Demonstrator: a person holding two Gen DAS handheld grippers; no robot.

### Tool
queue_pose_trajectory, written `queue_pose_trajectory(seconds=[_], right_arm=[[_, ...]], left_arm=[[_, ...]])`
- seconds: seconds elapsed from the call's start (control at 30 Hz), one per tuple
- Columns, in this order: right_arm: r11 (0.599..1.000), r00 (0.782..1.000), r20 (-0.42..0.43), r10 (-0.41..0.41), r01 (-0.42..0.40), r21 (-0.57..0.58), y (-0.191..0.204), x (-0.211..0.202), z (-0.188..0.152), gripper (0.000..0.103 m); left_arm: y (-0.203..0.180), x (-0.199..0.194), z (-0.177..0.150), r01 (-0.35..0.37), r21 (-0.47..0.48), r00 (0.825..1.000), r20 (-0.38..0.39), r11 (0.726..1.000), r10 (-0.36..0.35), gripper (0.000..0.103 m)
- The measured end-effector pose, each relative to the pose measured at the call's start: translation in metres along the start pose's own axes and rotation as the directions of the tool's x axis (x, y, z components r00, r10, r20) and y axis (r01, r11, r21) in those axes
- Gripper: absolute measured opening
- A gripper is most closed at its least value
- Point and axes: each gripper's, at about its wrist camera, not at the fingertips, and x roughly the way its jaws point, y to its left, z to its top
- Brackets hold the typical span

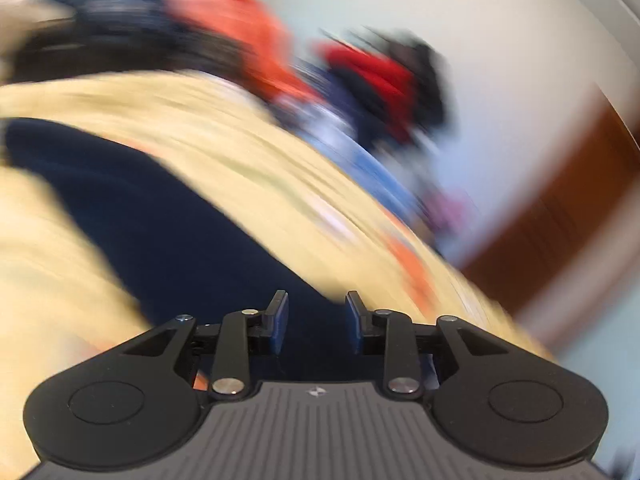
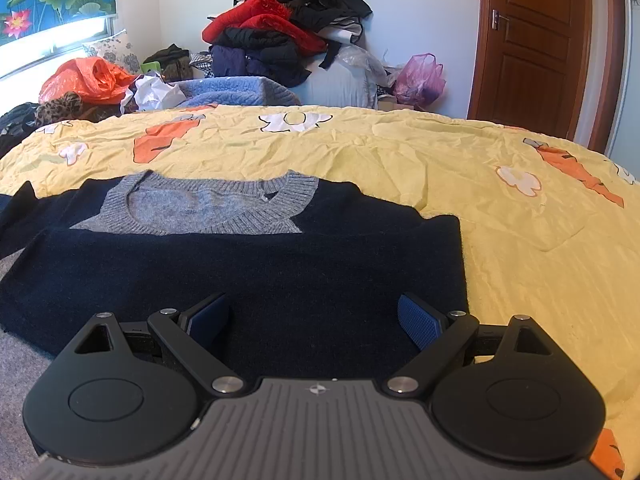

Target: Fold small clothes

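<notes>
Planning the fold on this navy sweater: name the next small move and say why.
Probably lower the right gripper onto the navy sweater hem below it and pinch. Its jaws stand wide and empty, and the sweater lies flat on the yellow bedspread, collar away. The left view is too blurred to plan from.

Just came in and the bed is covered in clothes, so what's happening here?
A person is folding a dark blue sweater with a grey collar, using handheld tongs in each hand. The sweater lies flat on the yellow bedspread. The right tongs hang wide open over its lower part, gripping nothing. The left tongs are partly open above dark blue cloth, nothing pinched between them; that view is badly blurred. A heap of other clothes waits beyond the bed.
</notes>
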Motion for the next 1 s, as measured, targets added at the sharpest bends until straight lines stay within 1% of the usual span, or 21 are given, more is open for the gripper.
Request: queue_pose_trajectory(seconds=[0.03,0.07,0.13,0.2,0.23,0.27,0.4,0.47,0.5,0.53,0.57,0.6,0.63,0.67,0.73,0.8,0.87,0.97,1.0], right_arm=[[1.000,1.000,0.000,0.001,-0.001,0.000,0.000,0.000,0.000,0.092],[1.000,1.000,0.000,0.001,-0.001,0.000,0.000,0.000,0.000,0.092],[1.000,1.000,0.001,0.003,-0.003,0.002,0.000,0.000,0.000,0.093],[1.000,1.000,0.002,0.005,-0.005,0.004,-0.001,0.000,0.000,0.093],[1.000,1.000,0.002,0.005,-0.005,0.005,-0.001,0.000,0.000,0.093],[1.000,1.000,0.002,0.005,-0.005,0.005,-0.001,-0.001,0.000,0.093],[1.000,1.000,0.002,0.005,-0.005,0.005,-0.001,0.000,0.000,0.093],[1.000,1.000,0.002,0.005,-0.005,0.005,-0.001,0.000,0.000,0.093],[1.000,1.000,0.002,0.005,-0.005,0.005,-0.001,0.000,0.000,0.093],[1.000,1.000,0.003,0.005,-0.005,0.005,-0.001,0.000,0.000,0.093],[1.000,1.000,0.003,0.005,-0.005,0.006,-0.001,0.000,0.000,0.093],[1.000,1.000,0.003,0.005,-0.005,0.005,-0.001,0.000,0.000,0.093],[1.000,1.000,0.003,0.005,-0.005,0.005,-0.001,0.000,0.000,0.093],[1.000,1.000,0.003,0.006,-0.006,0.006,-0.001,0.000,0.000,0.093],[1.000,1.000,0.003,0.006,-0.006,0.006,-0.001,0.000,0.000,0.093],[1.000,1.000,0.003,0.006,-0.006,0.005,-0.001,0.000,-0.001,0.093],[1.000,1.000,0.003,0.007,-0.007,0.007,-0.001,0.000,-0.001,0.093],[1.000,1.000,0.003,0.005,-0.006,0.006,-0.001,0.000,-0.001,0.093],[1.000,1.000,0.003,0.006,-0.006,0.006,-0.001,0.000,-0.001,0.093]], left_arm=[[0.025,-0.002,0.019,-0.051,-0.092,0.998,0.038,0.994,0.055,0.030],[0.049,-0.003,0.035,-0.094,-0.181,0.992,0.061,0.979,0.107,0.031],[0.093,-0.004,0.059,-0.147,-0.329,0.979,0.084,0.933,0.184,0.031],[0.126,0.000,0.071,-0.151,-0.429,0.979,0.063,0.891,0.196,0.031],[0.138,0.004,0.074,-0.138,-0.463,0.982,0.053,0.876,0.183,0.031],[0.145,0.007,0.076,-0.128,-0.481,0.984,0.047,0.867,0.171,0.031],[0.162,0.019,0.079,-0.132,-0.522,0.984,0.036,0.843,0.176,0.031],[0.162,0.026,0.082,-0.155,-0.528,0.981,0.019,0.835,0.194,0.031],[0.160,0.027,0.081,-0.161,-0.525,0.981,0.011,0.836,0.196,0.031],[0.159,0.024,0.081,-0.161,-0.519,0.981,0.008,0.839,0.194,0.031],[0.158,0.020,0.079,-0.159,-0.508,0.982,0.009,0.847,0.189,0.034],[0.155,0.018,0.078,-0.163,-0.497,0.982,0.005,0.853,0.191,0.047],[0.154,0.013,0.076,-0.167,-0.489,0.981,0.006,0.856,0.195,0.056],[0.152,0.009,0.075,-0.163,-0.483,0.980,0.020,0.861,0.197,0.070],[0.151,0.003,0.074,-0.164,-0.471,0.976,0.051,0.867,0.212,0.071],[0.155,0.006,0.076,-0.177,-0.470,0.973,0.047,0.865,0.225,0.071],[0.159,0.014,0.078,-0.178,-0.479,0.974,0.035,0.859,0.222,0.070],[0.156,0.023,0.079,-0.177,-0.462,0.975,0.040,0.869,0.220,0.070],[0.154,0.025,0.080,-0.186,-0.456,0.972,0.043,0.870,0.231,0.069]])
